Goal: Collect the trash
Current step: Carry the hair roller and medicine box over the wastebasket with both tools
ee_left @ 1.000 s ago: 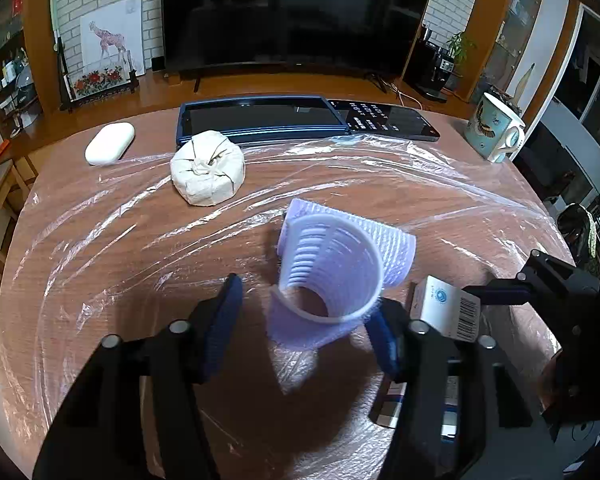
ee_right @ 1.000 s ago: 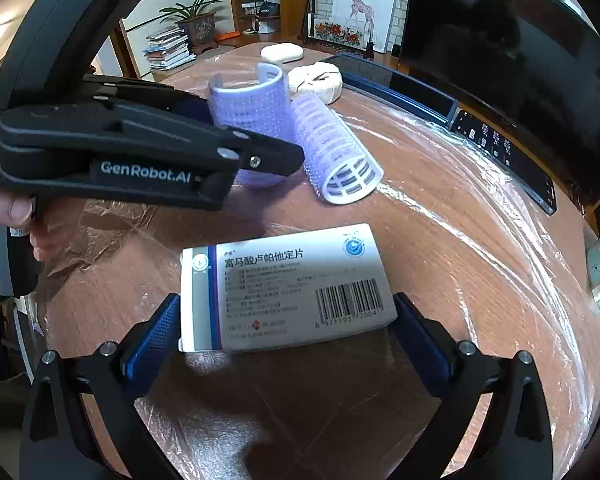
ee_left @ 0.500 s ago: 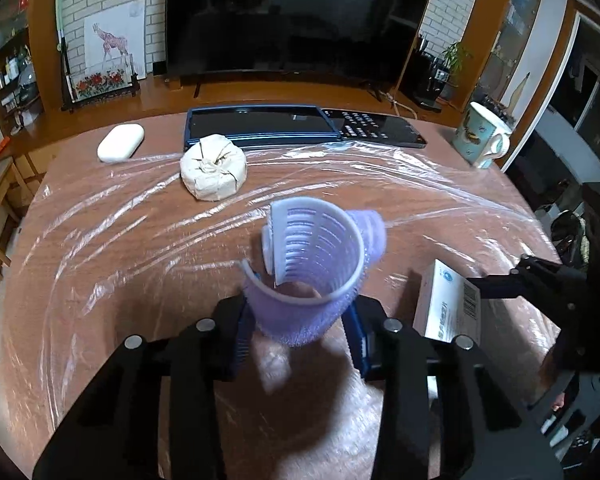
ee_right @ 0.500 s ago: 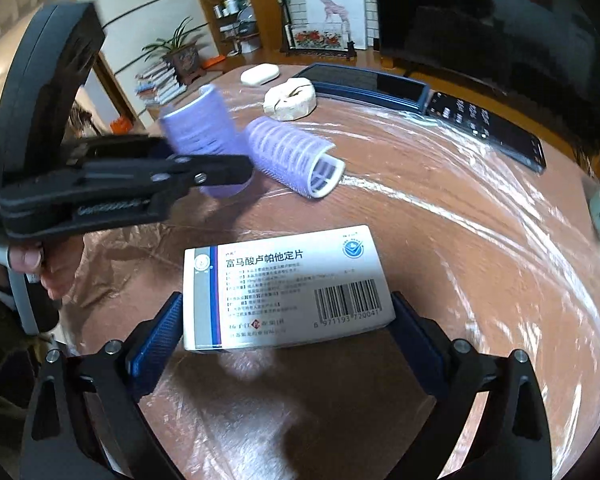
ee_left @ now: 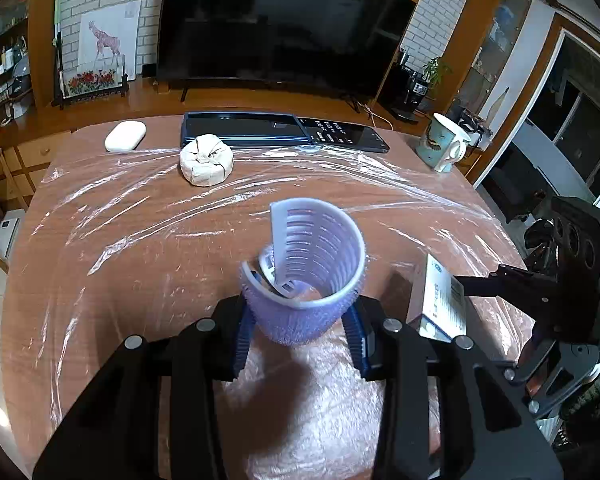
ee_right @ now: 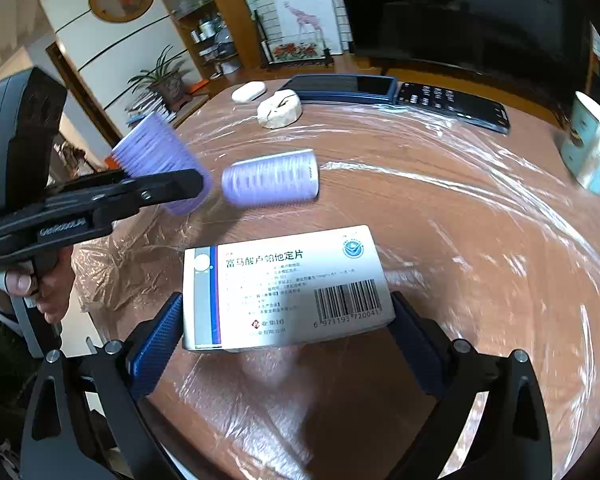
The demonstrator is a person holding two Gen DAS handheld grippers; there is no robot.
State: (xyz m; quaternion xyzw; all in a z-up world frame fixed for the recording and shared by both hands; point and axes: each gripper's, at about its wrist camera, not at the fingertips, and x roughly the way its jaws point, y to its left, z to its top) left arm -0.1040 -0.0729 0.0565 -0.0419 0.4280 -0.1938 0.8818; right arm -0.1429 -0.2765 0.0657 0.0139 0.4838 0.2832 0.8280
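A purple hair roller stands upright between the blue pads of my left gripper, which is shut on it and holds it above the table. From the right wrist view the same roller sticks out of the left gripper, held by a hand at the left. My right gripper is shut on a white medicine box with a barcode, gripped by its short ends and lifted. That box shows edge-on at the right. A second purple roller lies on its side on the table.
Clear plastic film covers the round wooden table. At the far edge lie a white wrapped bundle, a white oval case, a dark tablet and a black keypad device. A mug stands far right.
My left gripper closed on the purple roller and lifted it off the table. My right gripper rose with the medicine box and rolled, so the table view has tilted.
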